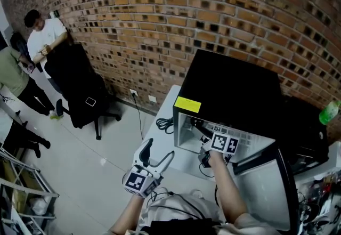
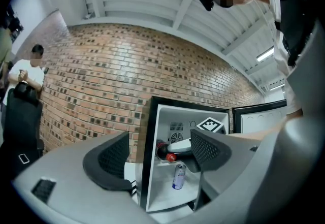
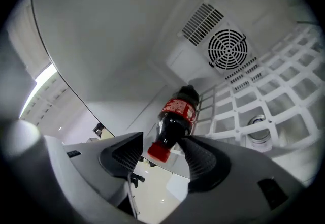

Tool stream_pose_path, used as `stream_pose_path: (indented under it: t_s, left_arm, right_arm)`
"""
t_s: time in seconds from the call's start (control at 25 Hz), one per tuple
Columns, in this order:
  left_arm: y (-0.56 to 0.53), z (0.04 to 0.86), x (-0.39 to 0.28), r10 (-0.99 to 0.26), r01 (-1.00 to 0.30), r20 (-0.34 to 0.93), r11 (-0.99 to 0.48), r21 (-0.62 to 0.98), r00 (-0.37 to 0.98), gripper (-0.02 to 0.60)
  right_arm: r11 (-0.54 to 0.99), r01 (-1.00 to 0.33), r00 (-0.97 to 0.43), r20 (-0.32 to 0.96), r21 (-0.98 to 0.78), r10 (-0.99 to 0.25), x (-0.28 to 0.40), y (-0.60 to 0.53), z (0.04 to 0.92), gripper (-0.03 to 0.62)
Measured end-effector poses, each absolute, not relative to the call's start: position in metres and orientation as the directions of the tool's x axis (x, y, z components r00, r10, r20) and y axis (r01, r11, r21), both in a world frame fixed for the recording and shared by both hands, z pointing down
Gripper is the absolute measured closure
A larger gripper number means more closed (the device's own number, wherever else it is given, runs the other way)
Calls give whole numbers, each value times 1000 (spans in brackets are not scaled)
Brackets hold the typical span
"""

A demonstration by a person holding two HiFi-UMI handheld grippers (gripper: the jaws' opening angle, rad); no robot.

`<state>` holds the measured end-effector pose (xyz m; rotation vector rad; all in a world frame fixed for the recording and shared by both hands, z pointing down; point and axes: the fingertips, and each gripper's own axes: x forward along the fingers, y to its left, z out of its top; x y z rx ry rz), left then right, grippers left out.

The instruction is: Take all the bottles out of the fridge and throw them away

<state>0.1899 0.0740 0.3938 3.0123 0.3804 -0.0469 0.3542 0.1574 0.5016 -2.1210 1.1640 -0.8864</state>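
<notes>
A cola bottle [image 3: 175,119] with a red cap lies on its side on the wire shelf [image 3: 269,101] inside the black mini fridge [image 1: 229,90], cap towards me. My right gripper [image 3: 162,142] reaches into the fridge with the bottle's neck between its jaws. The right pad is against the neck, but a gap shows at the left pad, so the gripper is open. In the left gripper view the same bottle [image 2: 165,153] shows on the shelf. My left gripper [image 1: 158,155] hangs open and empty in front of the fridge, low on the left.
A drink can [image 2: 178,176] stands on the fridge floor under the shelf. The fridge door [image 1: 266,186] is swung open to the right. A green bottle [image 1: 329,113] sits at far right. A black office chair [image 1: 80,90] and two people stand at left.
</notes>
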Motion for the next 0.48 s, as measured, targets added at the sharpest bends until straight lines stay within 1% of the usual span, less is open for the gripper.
stream_pose_path:
  t_s: [0.12,0.24,0.48]
  left_arm:
    - [74,396,189,246,249,-46,-964,90,968,215]
    - [80,385,189,233,237,-50,-962,134,971,215]
    - [74,397,185,239,243,-43,-964,109,970,215]
  right_arm:
    - [-489,-494,390,320,-719,-864,357,151,504,326]
    - [-528,-495,399,359,-690,-844,354,145,507,326]
    - [-524,-437,428,343,-731,-836,352,136,508,327]
